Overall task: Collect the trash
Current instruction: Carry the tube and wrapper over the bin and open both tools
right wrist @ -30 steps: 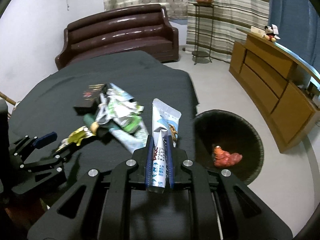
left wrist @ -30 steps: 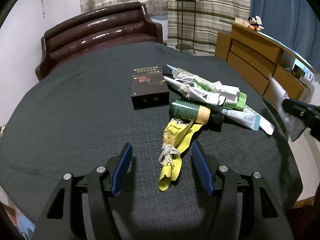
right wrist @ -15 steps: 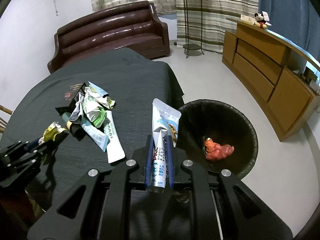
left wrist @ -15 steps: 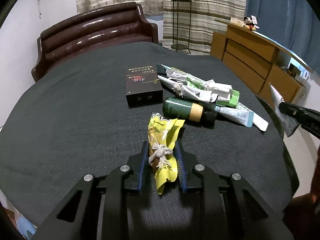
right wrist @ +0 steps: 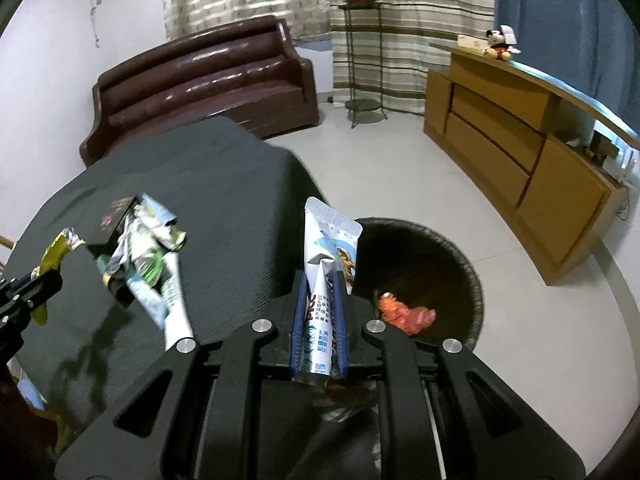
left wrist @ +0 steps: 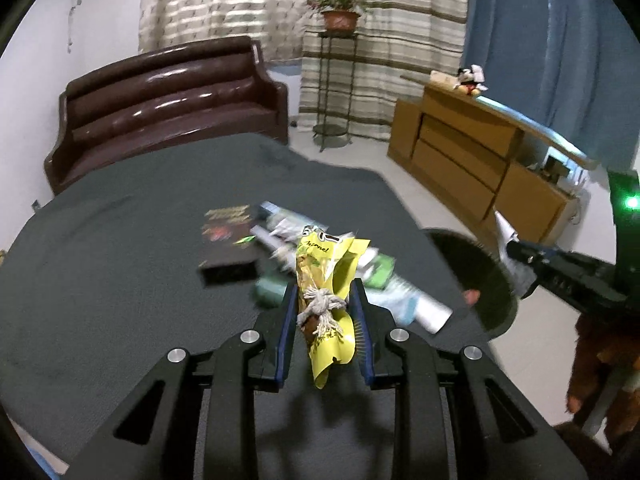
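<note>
My left gripper [left wrist: 325,300] is shut on a yellow snack wrapper [left wrist: 326,276] with a knotted white string, held above the dark table [left wrist: 100,280]. My right gripper [right wrist: 318,284] is shut on a white and blue sachet [right wrist: 326,240], held near the table's right edge beside the black trash bin [right wrist: 460,256] on the floor. An orange wrapper [right wrist: 406,314] lies in the bin. A pile of trash [right wrist: 148,256] stays on the table: crumpled wrappers, a green bottle, a toothpaste tube and a dark box [left wrist: 228,252].
A brown leather sofa [left wrist: 160,96] stands behind the table. A wooden sideboard [right wrist: 520,152] runs along the right wall. A plant stand [right wrist: 360,52] is by the striped curtains. The bin also shows in the left wrist view [left wrist: 480,276], with the right gripper [left wrist: 516,250] over it.
My left gripper closed on the yellow wrapper and lifted it off the table. My right gripper carried the sachet rightward, closer to the bin.
</note>
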